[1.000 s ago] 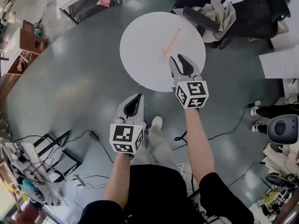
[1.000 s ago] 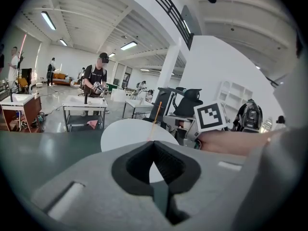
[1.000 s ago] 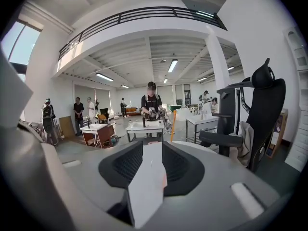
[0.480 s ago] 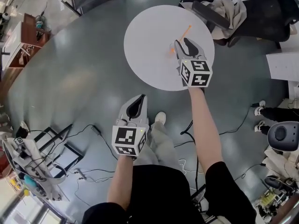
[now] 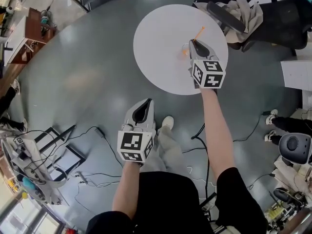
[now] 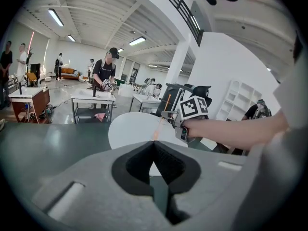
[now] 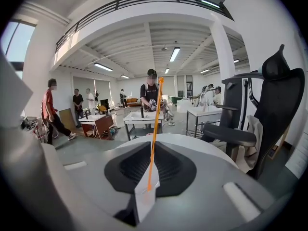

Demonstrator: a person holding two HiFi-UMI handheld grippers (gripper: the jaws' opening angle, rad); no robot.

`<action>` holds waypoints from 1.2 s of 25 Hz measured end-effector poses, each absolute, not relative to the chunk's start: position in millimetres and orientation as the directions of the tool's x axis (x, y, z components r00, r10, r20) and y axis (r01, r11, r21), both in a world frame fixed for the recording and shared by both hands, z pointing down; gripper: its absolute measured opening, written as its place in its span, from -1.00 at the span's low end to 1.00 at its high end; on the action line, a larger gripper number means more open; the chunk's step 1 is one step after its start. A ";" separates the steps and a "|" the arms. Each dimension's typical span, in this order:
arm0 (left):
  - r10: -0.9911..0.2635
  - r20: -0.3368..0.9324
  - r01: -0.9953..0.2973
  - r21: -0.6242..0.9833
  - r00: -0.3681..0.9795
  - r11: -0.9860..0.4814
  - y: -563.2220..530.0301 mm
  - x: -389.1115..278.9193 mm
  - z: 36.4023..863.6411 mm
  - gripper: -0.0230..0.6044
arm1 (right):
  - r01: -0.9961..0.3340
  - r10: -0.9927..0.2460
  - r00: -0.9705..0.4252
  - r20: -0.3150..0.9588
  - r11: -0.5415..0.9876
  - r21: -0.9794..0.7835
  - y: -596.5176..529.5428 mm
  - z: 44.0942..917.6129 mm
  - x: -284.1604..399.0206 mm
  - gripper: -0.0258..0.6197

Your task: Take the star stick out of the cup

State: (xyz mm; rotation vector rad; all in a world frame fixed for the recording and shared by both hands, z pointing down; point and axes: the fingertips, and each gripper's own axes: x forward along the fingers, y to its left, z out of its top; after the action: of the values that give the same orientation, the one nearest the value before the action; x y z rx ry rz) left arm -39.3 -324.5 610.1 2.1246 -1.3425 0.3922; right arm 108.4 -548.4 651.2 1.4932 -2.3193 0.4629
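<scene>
Orange on white marks the job in your head view: the star stick (image 5: 200, 32) slants up and away over the round white counter (image 5: 156, 43), and its near end runs in under the tip of your right tool (image 5: 196, 44). That tool reaches over the counter's right half at the end of your outstretched arm. Your left tool (image 5: 145, 104) hangs low over the grey floor (image 5: 73, 82), well apart from the counter. A black chair (image 5: 278, 13) draped with cloth stands just past the counter's far right edge.

In your left gripper view, the left tool (image 6: 154, 144) has its jaws pressed together with nothing between them. Beyond them you see the counter (image 6: 127, 129), the right tool (image 6: 166, 114) above it, and the star stick (image 6: 158, 128) as a thin orange line at that tool's tip.

In your right gripper view, the right tool (image 7: 155, 146) is closing its jaws, and the tips meet on the star stick (image 7: 156, 119). It stands nearly upright between them and rises well above them. Its lower end sits in a pale translucent piece (image 7: 143, 201) low in the gap, too blurred to name. The counter (image 7: 202, 143) lies just past the jaws, with the chair (image 7: 272, 95) to its right.
</scene>
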 end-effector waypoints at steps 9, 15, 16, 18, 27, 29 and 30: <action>-0.733 0.521 -0.897 0.309 0.438 -0.316 -320.5 -44.8 596.6 -0.92 | -0.918 -0.823 -0.385 0.418 0.390 -0.078 -543.3 627.2 104.7 -0.86; -0.740 0.496 -0.888 0.316 0.455 -0.334 -317.5 -41.6 583.7 -0.92 | -0.920 -0.856 -0.389 0.340 0.383 -0.088 -527.7 590.4 108.8 -0.86; -0.739 0.493 -0.886 0.317 0.458 -0.338 -316.3 -39.3 581.7 -0.92 | -0.921 -0.862 -0.386 0.328 0.379 -0.088 -524.4 584.8 110.9 -0.86; -0.737 0.483 -0.879 0.318 0.473 -0.355 -314.3 -32.7 575.1 -0.92 | -0.923 -0.875 -0.382 0.298 0.373 -0.088 -517.9 572.5 114.2 -0.86; -0.753 0.408 -0.852 0.337 0.516 -0.401 -307.6 -31.4 539.8 -0.92 | -0.899 -0.892 -0.438 0.112 0.433 -0.067 -481.0 473.0 96.0 -0.86; -0.763 0.386 -0.848 0.347 0.518 -0.400 -307.5 -32.6 530.0 -0.92 | -0.887 -0.884 -0.461 0.077 0.458 -0.055 -467.2 449.6 91.5 -0.86; -0.767 0.376 -0.846 0.349 0.520 -0.403 -307.8 -32.0 524.6 -0.92 | -0.881 -0.879 -0.473 0.061 0.470 -0.056 -459.5 438.8 90.1 -0.86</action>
State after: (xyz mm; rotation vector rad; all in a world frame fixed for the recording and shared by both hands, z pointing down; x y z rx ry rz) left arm -32.0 -307.8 524.6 2.2651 -1.3141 0.2121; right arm 90.1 -459.5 438.8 1.5994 -2.6729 0.1237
